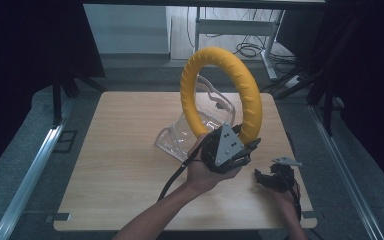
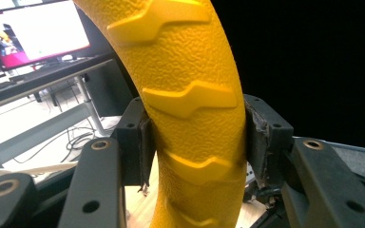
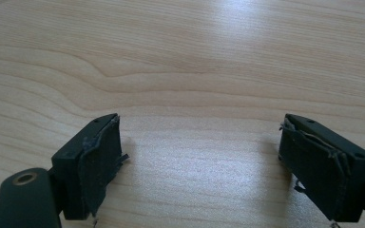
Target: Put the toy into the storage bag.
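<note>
Right hand-held gripper (image 1: 272,176) rests open, near right on my wooden surface (image 1: 125,165).
Left hand-held gripper (image 1: 250,146) clamps the ridged yellow plastic ring (image 1: 215,57) upright.

one yellow ring (image 1: 220,92), one clear plastic stand (image 1: 200,127)

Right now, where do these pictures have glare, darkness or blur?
Right gripper view: pale glare on the wooden table at the top edge. Left gripper view: the yellow ring is sharp, the monitor behind it is washed out and soft, the right side is black. High view: dark curtains at both sides.
</note>
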